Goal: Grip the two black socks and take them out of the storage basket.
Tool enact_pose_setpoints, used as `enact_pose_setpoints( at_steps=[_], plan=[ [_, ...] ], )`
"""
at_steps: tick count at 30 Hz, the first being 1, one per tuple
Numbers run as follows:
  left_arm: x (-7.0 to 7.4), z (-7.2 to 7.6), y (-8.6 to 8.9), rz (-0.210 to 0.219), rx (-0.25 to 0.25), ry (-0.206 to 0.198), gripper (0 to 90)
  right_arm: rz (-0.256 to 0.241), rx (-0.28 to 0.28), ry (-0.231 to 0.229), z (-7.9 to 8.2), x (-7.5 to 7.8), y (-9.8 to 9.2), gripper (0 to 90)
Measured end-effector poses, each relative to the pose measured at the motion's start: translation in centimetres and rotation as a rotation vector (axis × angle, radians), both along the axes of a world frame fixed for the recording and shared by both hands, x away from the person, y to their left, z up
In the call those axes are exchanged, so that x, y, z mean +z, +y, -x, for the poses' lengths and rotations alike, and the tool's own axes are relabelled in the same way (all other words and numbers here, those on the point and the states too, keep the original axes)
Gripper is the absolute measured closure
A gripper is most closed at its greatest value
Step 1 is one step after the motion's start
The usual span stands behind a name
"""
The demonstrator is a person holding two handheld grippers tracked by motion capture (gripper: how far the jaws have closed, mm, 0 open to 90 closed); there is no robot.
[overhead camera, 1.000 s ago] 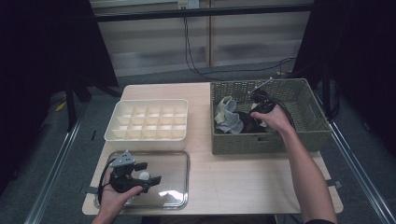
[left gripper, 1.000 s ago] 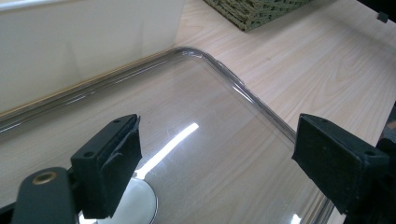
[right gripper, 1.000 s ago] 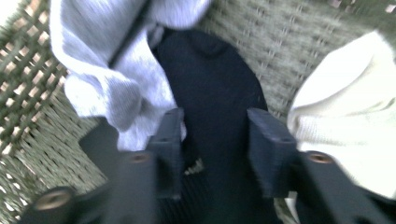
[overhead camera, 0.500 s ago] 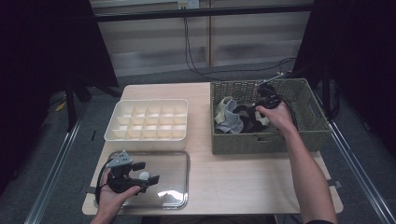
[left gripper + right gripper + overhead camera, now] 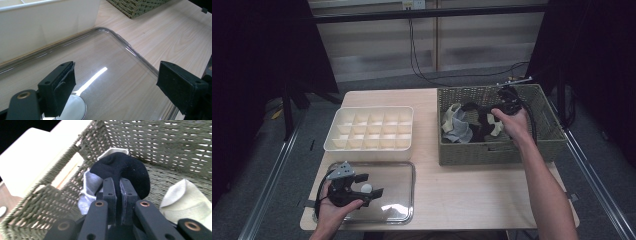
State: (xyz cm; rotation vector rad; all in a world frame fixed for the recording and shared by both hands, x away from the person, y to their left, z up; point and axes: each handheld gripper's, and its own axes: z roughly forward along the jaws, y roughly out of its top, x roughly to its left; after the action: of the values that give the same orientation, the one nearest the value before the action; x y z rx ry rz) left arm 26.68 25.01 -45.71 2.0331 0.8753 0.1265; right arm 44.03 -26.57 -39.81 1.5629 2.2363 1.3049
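My right gripper (image 5: 492,116) (image 5: 117,187) is inside the woven basket (image 5: 492,154) (image 5: 162,140), shut on a black sock (image 5: 479,127) (image 5: 125,167) that bulges above the jaws. A grey sock (image 5: 457,127) (image 5: 90,185) lies behind it and a cream sock (image 5: 185,197) rests to its right. My left gripper (image 5: 373,185) (image 5: 116,80) hovers open just over a clear plastic lid (image 5: 399,200) (image 5: 120,57) at the table's front left. The lid's white knob (image 5: 367,188) (image 5: 75,110) sits close by the left jaw, with nothing gripped.
A white compartment box (image 5: 372,145) (image 5: 37,25) stands just behind the lid, left of the basket. Bare wooden table (image 5: 472,195) (image 5: 175,37) lies in front of the basket. Cables hang at the back beyond the table.
My right hand has shifted slightly right inside the basket, pulling the black sock up with it. The left gripper has stayed over the lid.
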Motion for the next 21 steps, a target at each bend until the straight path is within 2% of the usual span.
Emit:
enact_pose_setpoints(
  at_steps=[3,9,18,21],
  plan=[
    [0.0,-0.1,0.0,0.001,0.0,0.001,14.5,-0.037,0.002,-0.014,0.3,0.1,-0.1,84.9],
    [0.0,-0.2,-0.1,0.005,0.006,-0.003,14.4,-0.072,0.01,-0.044,0.9,0.8,0.0,84.9],
    [0.2,-0.3,-1.1,-0.003,-0.042,-0.032,14.1,-0.094,0.016,-0.08,1.6,1.9,0.1,84.9],
    [0.2,-0.4,-1.4,-0.001,-0.044,-0.025,14.0,-0.108,0.017,-0.09,1.7,2.1,-0.1,84.9]
  ],
)
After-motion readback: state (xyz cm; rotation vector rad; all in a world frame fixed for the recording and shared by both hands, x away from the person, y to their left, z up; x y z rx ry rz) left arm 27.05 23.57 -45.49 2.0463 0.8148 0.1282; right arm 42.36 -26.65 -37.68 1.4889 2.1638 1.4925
